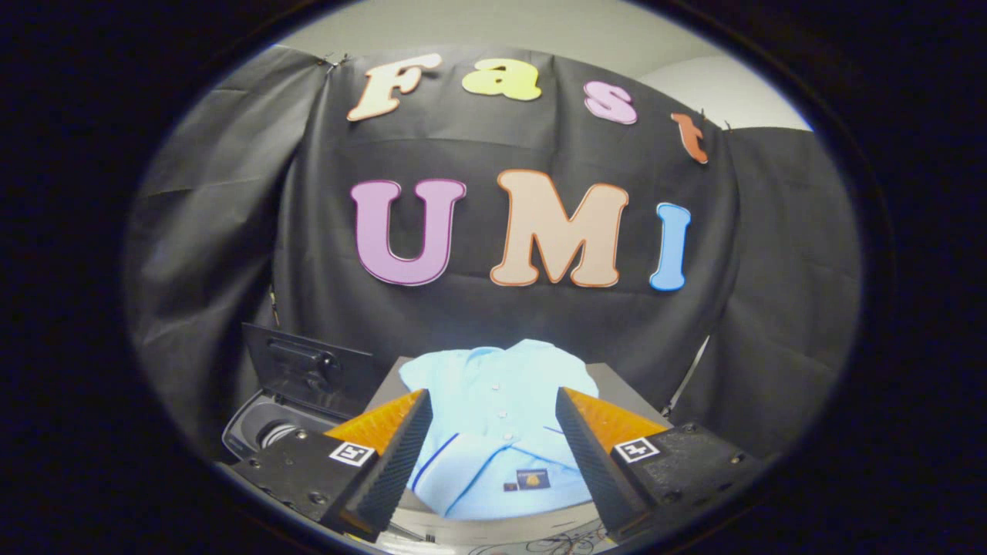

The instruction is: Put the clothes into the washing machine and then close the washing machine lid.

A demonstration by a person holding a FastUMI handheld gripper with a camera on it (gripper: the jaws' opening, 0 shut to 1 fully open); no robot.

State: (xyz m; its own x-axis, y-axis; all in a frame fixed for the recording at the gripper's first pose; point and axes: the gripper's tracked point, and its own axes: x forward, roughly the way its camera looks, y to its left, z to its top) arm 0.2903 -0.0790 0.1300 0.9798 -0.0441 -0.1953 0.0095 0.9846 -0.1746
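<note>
A light blue shirt (497,420) lies folded on a grey stand (617,385), framed between the two fingers of the gripper (493,443), which stand wide apart and grip nothing. The shirt's collar points toward the black cloth wall (493,324), a row of buttons runs down its front, and a sleeve with a dark blue stripe folds across its near part; a small dark tag sits close to its near edge, too small to make out. The fingers hide both lower corners of the shirt and most of the stand's sides, so only a strip of grey top shows behind the right finger. To the left, beyond the left finger, the washer (266,432) sits lower than the stand with its dark lid (304,370) raised upright against the wall; the drum opening is partly cut off by the finger and its inside is too dark to tell what it holds. The shirt's near edge reaches the stand's front rim. Open room lies above the shirt, between it and the wall.
</note>
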